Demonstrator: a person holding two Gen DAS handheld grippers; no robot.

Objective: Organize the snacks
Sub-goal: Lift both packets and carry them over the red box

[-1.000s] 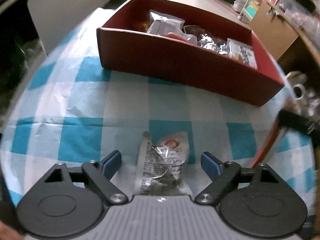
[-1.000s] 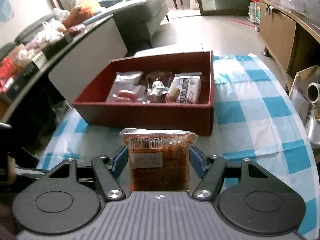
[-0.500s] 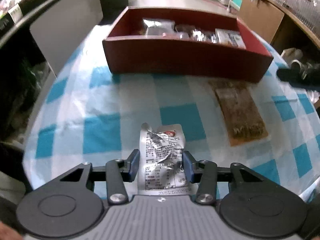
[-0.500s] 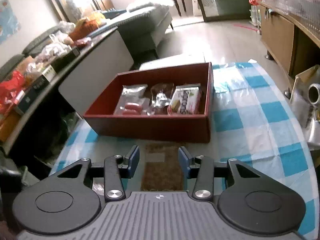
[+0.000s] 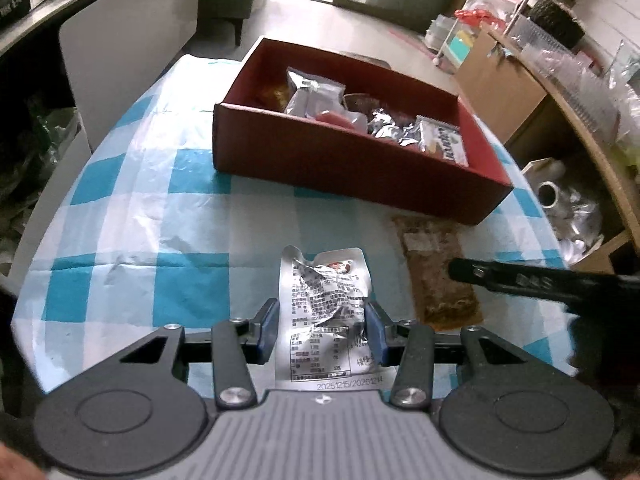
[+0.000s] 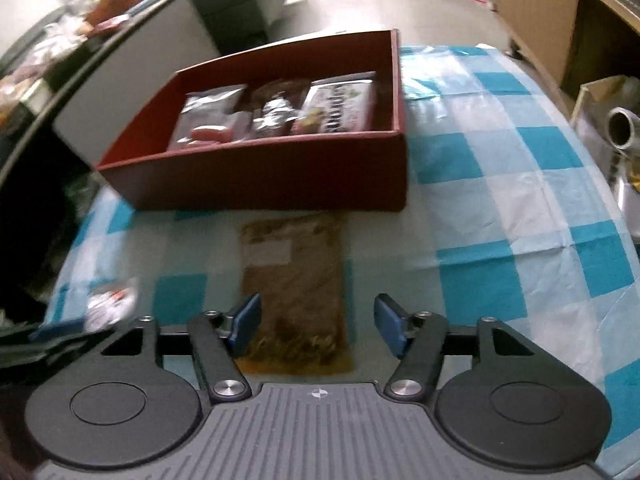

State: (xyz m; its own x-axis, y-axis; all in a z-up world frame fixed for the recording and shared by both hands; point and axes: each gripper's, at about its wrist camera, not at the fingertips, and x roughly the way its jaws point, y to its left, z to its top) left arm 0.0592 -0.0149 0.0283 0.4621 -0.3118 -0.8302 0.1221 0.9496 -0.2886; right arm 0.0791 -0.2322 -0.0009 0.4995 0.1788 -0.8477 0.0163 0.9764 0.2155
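Note:
My left gripper [image 5: 322, 330] is shut on a crinkled silver snack packet [image 5: 324, 296] and holds it a little above the blue-checked cloth. A flat brown snack packet [image 6: 294, 276] lies on the cloth just in front of the red box [image 6: 260, 176]. My right gripper [image 6: 318, 324] hovers over its near end. Its jaws are opening and the pads do not press the packet. In the left wrist view the brown packet [image 5: 436, 268] lies right of the silver one, with a right gripper finger [image 5: 520, 280] over it. The red box [image 5: 348, 168] holds several wrapped snacks.
The table's curved edges drop away at left and right. A grey cabinet [image 5: 132, 52] stands beyond the left edge. A cardboard box [image 5: 496, 88] and shiny metal ware [image 6: 620, 128] sit off the right side. Bare checked cloth [image 6: 500, 216] lies right of the red box.
The left jaws closed on the silver packet and raised it. The right gripper let go of the brown packet, which now lies on the cloth, then sank and spread its jaws again.

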